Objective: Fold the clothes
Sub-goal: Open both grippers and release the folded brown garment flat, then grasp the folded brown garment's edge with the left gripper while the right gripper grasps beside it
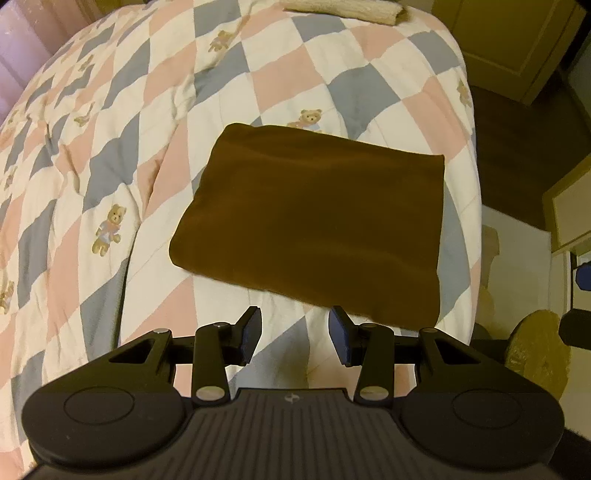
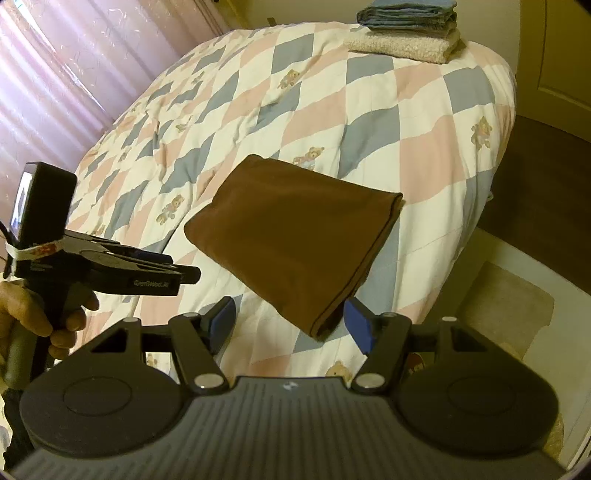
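**Both tools open over a folded brown garment**

Our right tool (image 2: pixel 290 323) stood with its jaws well apart and held nothing; the near corner of the brown garment (image 2: pixel 295 236) showed between the blue pads (image 2: pixel 358 323) in its view, but the pads did not press on it. Our left tool (image 1: pixel 295 334) was also open, somewhat less wide, and empty, with only quilt between its fingers.

The garment lay on the bed (image 2: pixel 424 155), already folded into a flat rectangle, just ahead of both tools and close to the bed's near edge. From the left tool it sat forward and slightly to the right, its long axis running roughly across that view. From the right tool it ran away on a diagonal, near corner closest, with the layered fold edge on its right side. We judged the right tool the nearer, since the corner lay almost under its jaws.

At the far end of the bed rested a stack of folded items (image 2: pixel 406 29), blue on cream, well apart from the brown piece. Between them the quilt was bare, so nothing blocked a carry that way, if that was the next step. In the right view our left hand (image 2: pixel 33 314) and its tool stood beside the garment's left, not over it.
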